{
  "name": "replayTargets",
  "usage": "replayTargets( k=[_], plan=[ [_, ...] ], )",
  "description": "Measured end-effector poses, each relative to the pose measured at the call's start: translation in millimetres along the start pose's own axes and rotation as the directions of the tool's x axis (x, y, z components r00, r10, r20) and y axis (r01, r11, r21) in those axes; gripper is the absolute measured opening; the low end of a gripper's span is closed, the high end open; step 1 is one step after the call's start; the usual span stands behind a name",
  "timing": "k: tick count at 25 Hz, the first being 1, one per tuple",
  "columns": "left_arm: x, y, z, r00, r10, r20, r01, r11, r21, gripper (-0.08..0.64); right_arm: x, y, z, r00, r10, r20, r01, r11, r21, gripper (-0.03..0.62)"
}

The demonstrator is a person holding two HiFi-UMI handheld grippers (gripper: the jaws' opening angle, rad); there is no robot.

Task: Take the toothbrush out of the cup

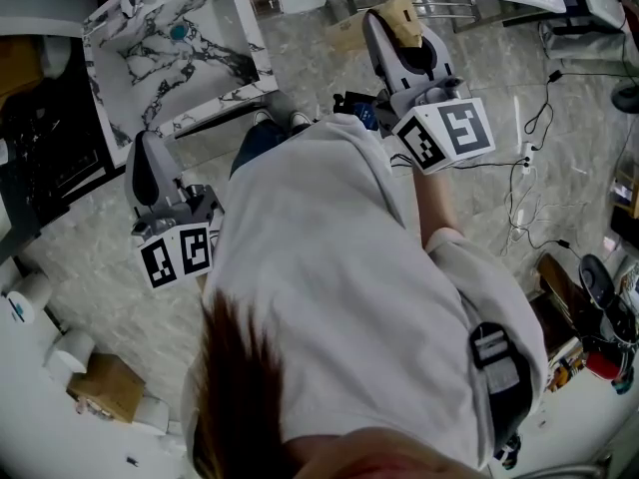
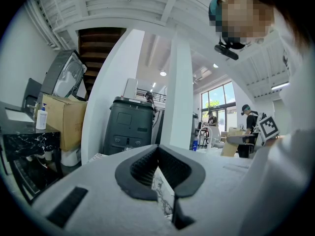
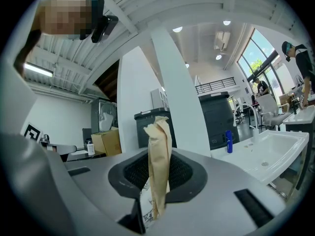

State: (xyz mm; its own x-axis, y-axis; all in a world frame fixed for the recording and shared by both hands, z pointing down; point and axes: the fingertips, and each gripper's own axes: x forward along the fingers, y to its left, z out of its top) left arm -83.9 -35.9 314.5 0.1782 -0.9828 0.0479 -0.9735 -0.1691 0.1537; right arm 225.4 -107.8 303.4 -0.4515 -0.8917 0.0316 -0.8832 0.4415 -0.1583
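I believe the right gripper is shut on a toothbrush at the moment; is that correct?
Not quite: the right gripper is shut on a crumpled strip of tan paper, not a toothbrush. The right gripper view shows it clamped between the jaws.

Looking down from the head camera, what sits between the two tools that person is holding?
In the head view, the person's white shirt fills the stretch between the left tool and the right tool, which grips a tan paper scrap.

The washbasin (image 1: pixel 190 68) stands ahead of the left gripper (image 1: pixel 147 140) — paper rolls (image 1: pixel 70 352) and a cardboard box (image 1: pixel 108 385) lie behind that gripper.
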Motion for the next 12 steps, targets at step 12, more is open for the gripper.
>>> replayTargets(
  k=[12],
  plan=[
    [-9.5, -1.0, -1.2, 1.000, 0.014, 0.011, -0.014, 1.000, -0.004, 0.011, -4.5, 4.2, 1.1, 1.000, 0.016, 0.006, -0.016, 1.000, -0.006, 0.061]
  ],
)
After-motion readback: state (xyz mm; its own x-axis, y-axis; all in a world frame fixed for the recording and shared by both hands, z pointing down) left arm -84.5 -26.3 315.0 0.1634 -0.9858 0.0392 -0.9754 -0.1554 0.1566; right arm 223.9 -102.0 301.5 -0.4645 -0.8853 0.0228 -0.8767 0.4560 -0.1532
